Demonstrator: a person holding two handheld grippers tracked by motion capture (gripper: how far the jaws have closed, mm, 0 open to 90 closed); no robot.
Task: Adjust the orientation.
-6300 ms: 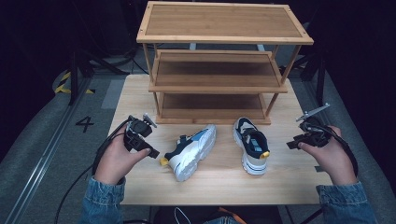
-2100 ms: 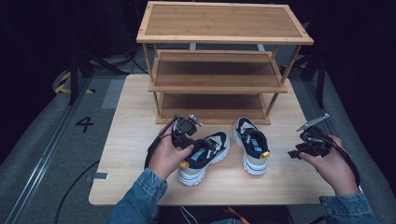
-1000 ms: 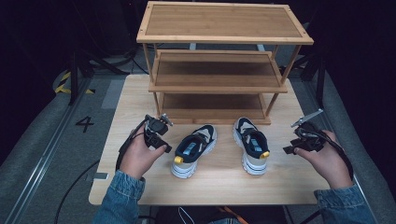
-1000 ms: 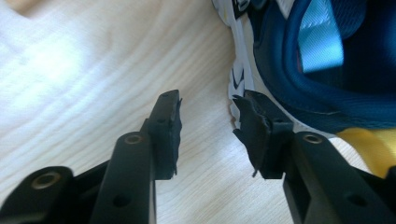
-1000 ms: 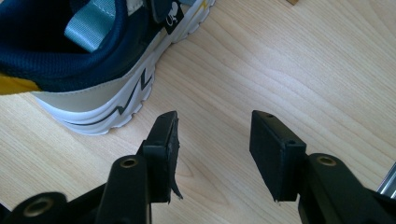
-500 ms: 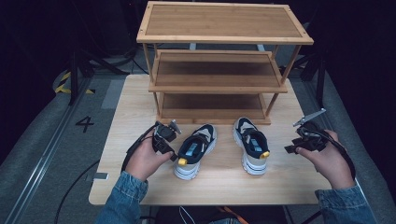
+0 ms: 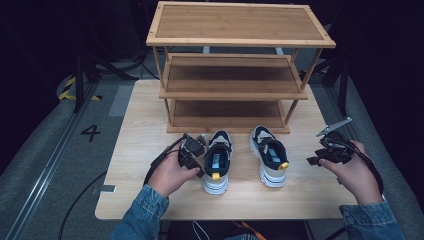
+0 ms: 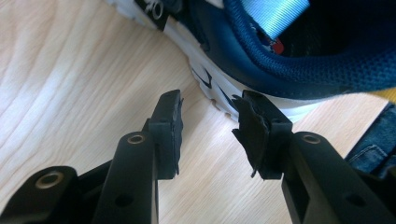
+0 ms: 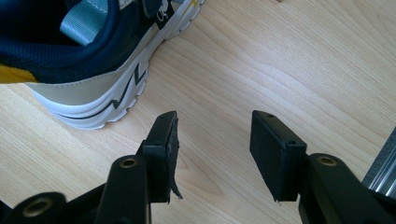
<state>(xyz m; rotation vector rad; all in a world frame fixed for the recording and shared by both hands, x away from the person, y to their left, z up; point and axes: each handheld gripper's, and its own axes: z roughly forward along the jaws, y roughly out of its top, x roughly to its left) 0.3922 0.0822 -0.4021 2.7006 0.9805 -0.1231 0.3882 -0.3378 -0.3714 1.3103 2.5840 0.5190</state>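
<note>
The left shoe [image 7: 216, 162] stands upright on the worktop [image 7: 140, 130], just in front of the rack [image 7: 235, 95], toe toward the rack and heel with its yellow tab toward the person. The left gripper [image 7: 196, 156] sits right against the shoe's outer side, near the heel. In the left gripper view the jaws stand apart with bare wood between them, and the tip of one jaw is at the white sole of the left shoe [image 8: 261, 56] under the dark blue collar; nothing is clamped. Whether that tip actually touches the sole I cannot tell. The left hand [image 7: 170, 176] wraps the gripper from behind, a denim sleeve [image 7: 142, 212] trailing off the near edge. Beside it, a little apart, the right shoe [image 7: 270, 159] points the same way, its heel also carrying a yellow tab. The right gripper [image 7: 320, 155] hovers well off to the side of that shoe, near the worktop's right edge, held in the right hand [image 7: 355, 172]. In the right gripper view its jaws gape wide over bare wood, with the right shoe [image 9: 93, 60] off to one side and clear of them. The rack has three wooden shelves, all bare, and stands at the far half of the worktop.
</note>
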